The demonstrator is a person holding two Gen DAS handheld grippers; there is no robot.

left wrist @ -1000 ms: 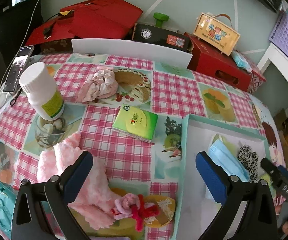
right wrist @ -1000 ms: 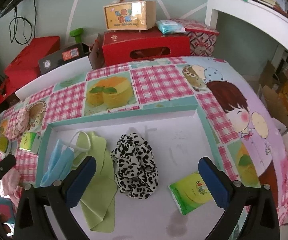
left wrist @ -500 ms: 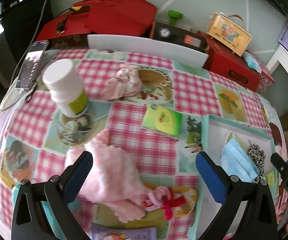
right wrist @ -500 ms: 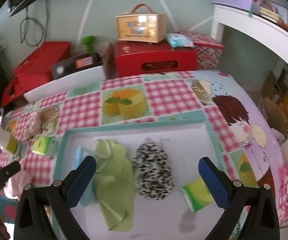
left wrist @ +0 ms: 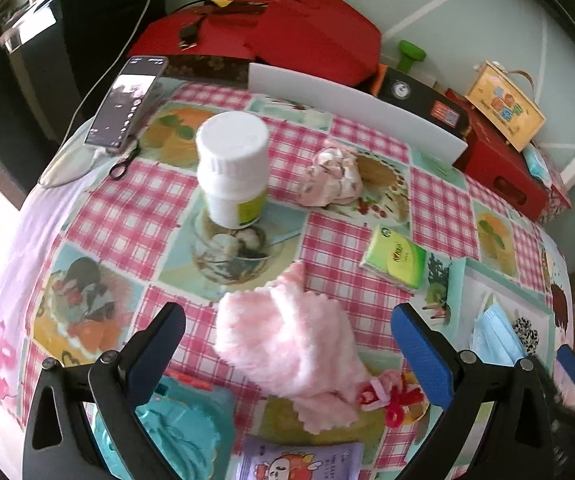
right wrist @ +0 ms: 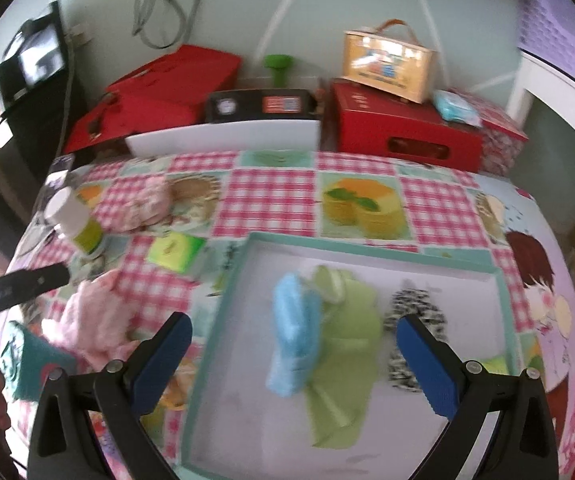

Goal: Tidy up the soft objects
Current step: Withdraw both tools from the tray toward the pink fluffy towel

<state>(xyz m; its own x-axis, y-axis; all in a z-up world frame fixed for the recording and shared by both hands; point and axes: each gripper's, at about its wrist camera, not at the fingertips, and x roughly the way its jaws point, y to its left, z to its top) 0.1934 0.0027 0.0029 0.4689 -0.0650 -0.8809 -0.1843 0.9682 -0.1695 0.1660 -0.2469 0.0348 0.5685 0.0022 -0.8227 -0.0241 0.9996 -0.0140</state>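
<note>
Left claw (left wrist: 287,350) wide open, empty, over fluffy pink cloth (left wrist: 291,344) lying crumpled on the counter (left wrist: 135,200). Right claw (right wrist: 293,354) open, empty, above teal-rimmed tray (right wrist: 223,312) holding blue mask (right wrist: 293,340), green cloth (right wrist: 343,356), leopard scrunchie (right wrist: 415,312).

The tablecloth (left wrist: 135,204) is checked in pink and white, with picture squares on pale teal. The bottle (left wrist: 232,168) is white with a yellow-green label. The sock (left wrist: 291,344) is fluffy pink, the scrunchie (left wrist: 333,178) pale pink. The tissue pack (left wrist: 393,258) is green. The tray (right wrist: 501,312) is rimmed in teal; inside, the mask (right wrist: 293,344) is blue, the cloth (right wrist: 343,364) light green, the leopard scrunchie (right wrist: 415,316) black and white.
</note>
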